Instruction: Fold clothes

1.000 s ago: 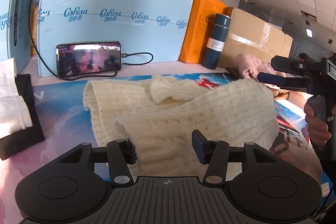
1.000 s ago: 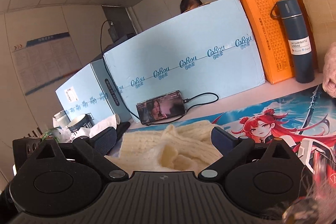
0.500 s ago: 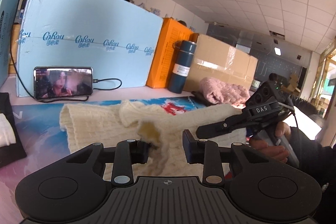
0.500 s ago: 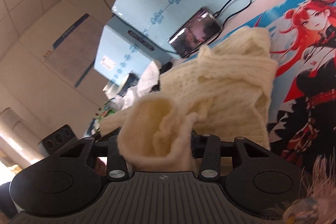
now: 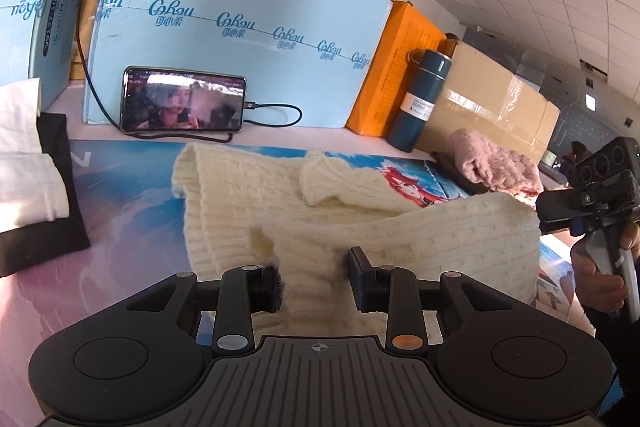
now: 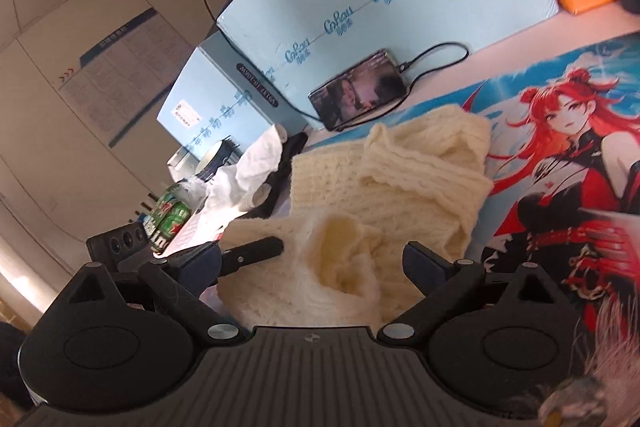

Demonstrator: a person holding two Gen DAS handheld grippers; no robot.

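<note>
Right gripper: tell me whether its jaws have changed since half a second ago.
Yes. The right gripper has opened: its jaws now stand wide apart around the cream sweater, where they pinched it before.

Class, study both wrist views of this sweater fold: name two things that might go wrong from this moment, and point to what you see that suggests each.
1. The left gripper pinches only a bunched edge of the cream knit sweater; the loose knit may slip out mid-fold.
2. The right gripper stands open around the sweater's edge, so that side may sag and fold unevenly.
3. The propped phone and its cable lie just behind the sweater; a swung sleeve might catch them.
</note>
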